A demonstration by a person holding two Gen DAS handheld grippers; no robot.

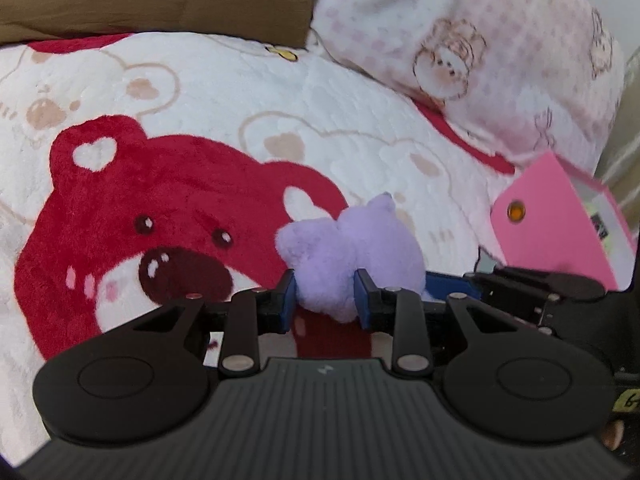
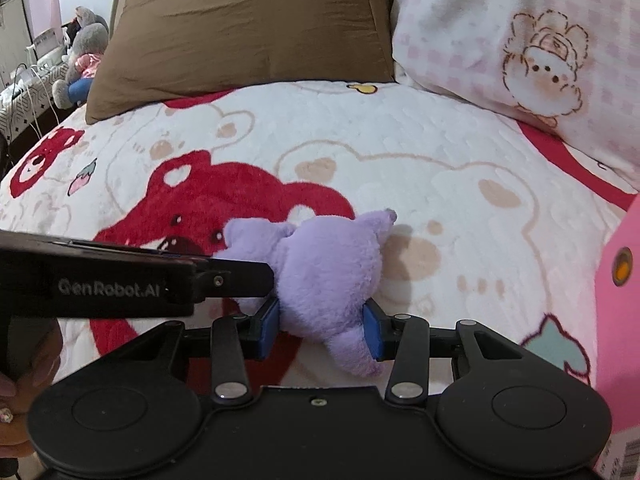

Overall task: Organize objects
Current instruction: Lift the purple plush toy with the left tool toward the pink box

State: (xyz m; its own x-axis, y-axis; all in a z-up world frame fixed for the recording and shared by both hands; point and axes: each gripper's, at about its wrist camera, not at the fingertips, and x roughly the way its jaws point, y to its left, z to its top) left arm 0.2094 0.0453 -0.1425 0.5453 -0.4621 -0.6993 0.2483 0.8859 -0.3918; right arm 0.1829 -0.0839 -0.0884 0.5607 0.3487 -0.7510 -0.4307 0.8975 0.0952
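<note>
A fluffy purple plush toy (image 1: 352,252) (image 2: 328,268) hangs just above a white blanket printed with red bears (image 1: 160,80). In the left wrist view my left gripper (image 1: 326,296) is shut on the toy's lower part, its blue pads pressed into the fur. One finger (image 1: 448,285) of the right gripper reaches in from the right behind the toy. In the right wrist view my right gripper (image 2: 324,332) is shut on the toy's body, a leg dangling below. The left gripper's fingers (image 2: 240,274) come in from the left and meet the toy's side.
A pink box (image 1: 560,220) (image 2: 620,320) stands at the right edge of the bed. A brown pillow (image 2: 248,28) and a pink-checked pillow (image 2: 520,40) lie at the head. Grey stuffed toys (image 2: 84,52) sit off the bed, far left. A hand (image 2: 24,372) shows lower left.
</note>
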